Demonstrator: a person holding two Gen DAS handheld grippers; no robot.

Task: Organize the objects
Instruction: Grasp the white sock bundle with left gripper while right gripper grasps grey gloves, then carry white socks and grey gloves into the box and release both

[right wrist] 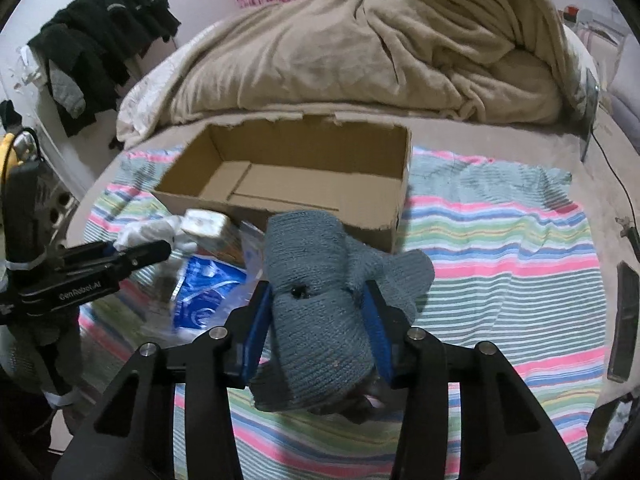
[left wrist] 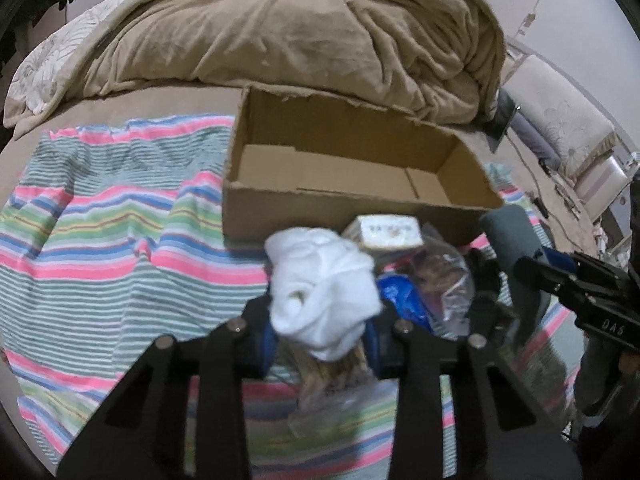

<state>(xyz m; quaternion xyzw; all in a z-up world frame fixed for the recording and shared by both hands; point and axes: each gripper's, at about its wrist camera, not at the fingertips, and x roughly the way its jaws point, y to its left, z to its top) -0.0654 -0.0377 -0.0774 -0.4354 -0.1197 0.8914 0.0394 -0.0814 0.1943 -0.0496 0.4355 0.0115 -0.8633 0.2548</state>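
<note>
Surface: a bed, its striped sheet (right wrist: pixel 500 240) spread before a rumpled tan blanket (right wrist: pixel 360 48).
Box: the open cardboard box (right wrist: pixel 288 176) sat empty, just beyond my load.
Left gripper (left wrist: pixel 324 328): clamped on a white rolled sock (left wrist: pixel 324 292).
Right gripper (right wrist: pixel 316 320): clamped on a grey-blue knitted sock (right wrist: pixel 316 300).
Advice: I judged each should clear the near wall before release, one at a time.
</note>
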